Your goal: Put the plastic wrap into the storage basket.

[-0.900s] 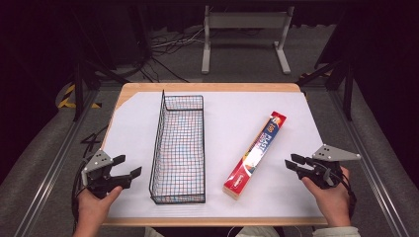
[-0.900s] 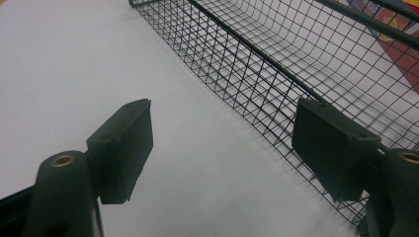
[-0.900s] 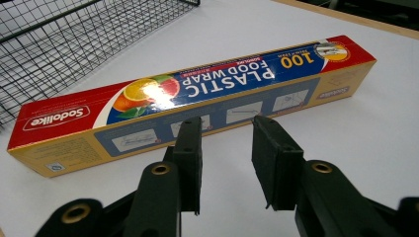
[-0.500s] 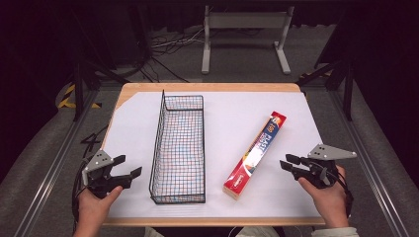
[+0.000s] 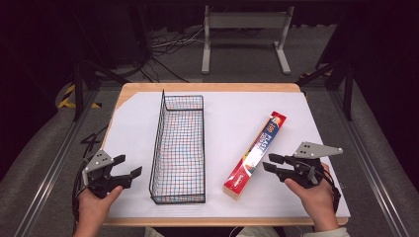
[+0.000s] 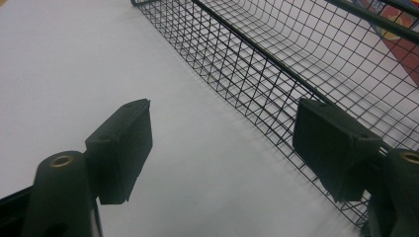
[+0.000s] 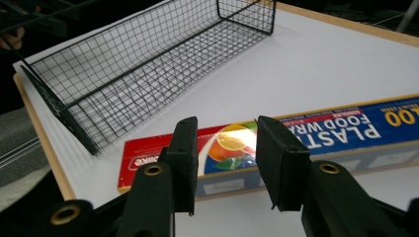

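Observation:
A long red and blue plastic food wrap box (image 5: 255, 148) lies slanted on the white table cover, right of a long black wire basket (image 5: 179, 148). My right gripper (image 5: 268, 162) is open, its tips just right of the box's near half and apart from it. In the right gripper view the jaws of that gripper (image 7: 225, 133) frame the box (image 7: 336, 128) with nothing between them. My left gripper (image 5: 127, 165) is open at the near left, just left of the basket. In the left gripper view the left gripper (image 6: 222, 118) stands beside the basket wall (image 6: 296, 59).
The white cover (image 5: 232, 113) lies on a wooden table whose front edge (image 5: 217, 221) is near my hands. The basket (image 7: 148, 54) holds nothing. A metal stand (image 5: 244, 29) and cables lie on the dark floor beyond the table.
My right gripper has moved left, closer to the near end of the food wrap box. The left gripper has hardly moved.

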`<state>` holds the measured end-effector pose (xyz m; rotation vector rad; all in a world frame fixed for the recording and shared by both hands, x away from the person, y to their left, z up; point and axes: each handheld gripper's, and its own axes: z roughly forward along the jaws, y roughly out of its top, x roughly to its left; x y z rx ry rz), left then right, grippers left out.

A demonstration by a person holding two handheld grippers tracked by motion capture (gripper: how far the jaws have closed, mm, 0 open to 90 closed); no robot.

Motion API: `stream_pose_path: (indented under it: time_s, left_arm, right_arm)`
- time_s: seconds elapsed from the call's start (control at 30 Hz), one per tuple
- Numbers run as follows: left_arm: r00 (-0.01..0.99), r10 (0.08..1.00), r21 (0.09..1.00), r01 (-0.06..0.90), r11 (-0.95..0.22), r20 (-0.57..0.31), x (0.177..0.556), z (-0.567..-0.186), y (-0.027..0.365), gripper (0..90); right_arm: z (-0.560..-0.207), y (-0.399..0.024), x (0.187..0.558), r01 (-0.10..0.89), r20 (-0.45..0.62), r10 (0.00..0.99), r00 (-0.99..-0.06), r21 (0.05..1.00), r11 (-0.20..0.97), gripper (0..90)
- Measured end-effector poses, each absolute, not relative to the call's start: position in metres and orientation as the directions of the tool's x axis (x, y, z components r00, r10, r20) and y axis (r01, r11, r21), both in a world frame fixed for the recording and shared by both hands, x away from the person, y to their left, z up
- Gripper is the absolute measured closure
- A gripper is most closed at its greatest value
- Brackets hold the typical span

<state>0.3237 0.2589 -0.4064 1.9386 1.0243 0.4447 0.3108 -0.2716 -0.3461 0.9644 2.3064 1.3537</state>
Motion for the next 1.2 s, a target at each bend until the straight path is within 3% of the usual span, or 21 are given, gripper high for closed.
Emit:
stream_pose_path:
  time_s: [0.7, 1.2]
  left_arm:
    - [0.598, 0.797, 0.82, 0.497, -0.284, -0.086, 0.325, -0.409, 0.258, 23.9]
    - [0.594, 0.8, 0.818, 0.5, -0.284, -0.086, 0.326, -0.41, 0.258, 23.9]
  right_arm:
    - [-0.356, -0.218, 0.323, 0.396, 0.088, 0.581, -0.809, 0.812, 0.429, 67.7]
    - [-0.378, -0.174, 0.348, 0.476, 0.13, 0.563, -0.816, 0.704, 0.528, 85.6]
